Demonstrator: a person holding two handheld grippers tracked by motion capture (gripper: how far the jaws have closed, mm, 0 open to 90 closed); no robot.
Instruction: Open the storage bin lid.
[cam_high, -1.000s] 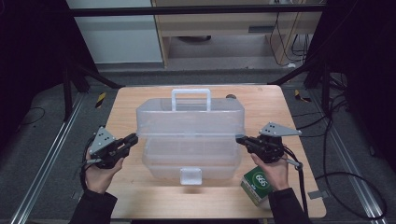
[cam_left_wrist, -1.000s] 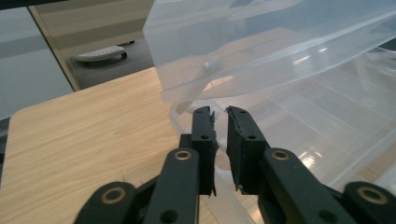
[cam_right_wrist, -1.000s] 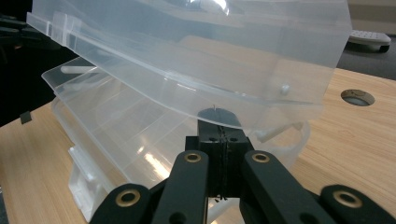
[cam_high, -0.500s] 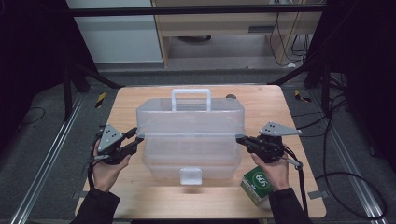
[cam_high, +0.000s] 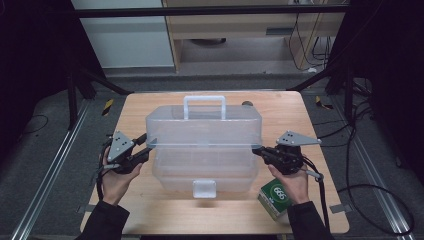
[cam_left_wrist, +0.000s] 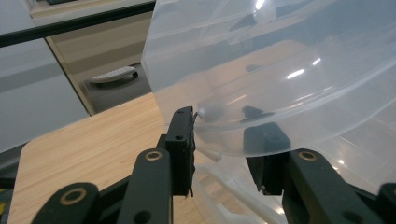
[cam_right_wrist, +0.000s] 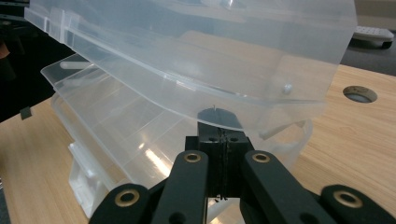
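A clear plastic storage box (cam_high: 200, 145) with a white handle (cam_high: 204, 102) stands mid-table. My left gripper (cam_high: 147, 145) is at its left end. In the left gripper view my left gripper (cam_left_wrist: 224, 140) has its jaws apart around the corner rim of the lid (cam_left_wrist: 280, 70); they have just been opening. My right gripper (cam_high: 257, 150) is at the box's right end. In the right gripper view my right gripper (cam_right_wrist: 219, 135) is shut, with nothing between the pads. Its tip sits under the lid's rim (cam_right_wrist: 210, 51), which stands a little above the base (cam_right_wrist: 140, 140).
A green carton (cam_high: 276, 197) lies near the table's front right, by the person's right hand. The box's front latch (cam_high: 204, 187) faces the person. A round cable hole (cam_high: 246, 104) sits in the table behind the box. The wooden table (cam_high: 150, 210) ends close behind the hands.
My left gripper has moved in to the box's left end and its jaws have spread around the lid's rim. The right gripper has stayed put.
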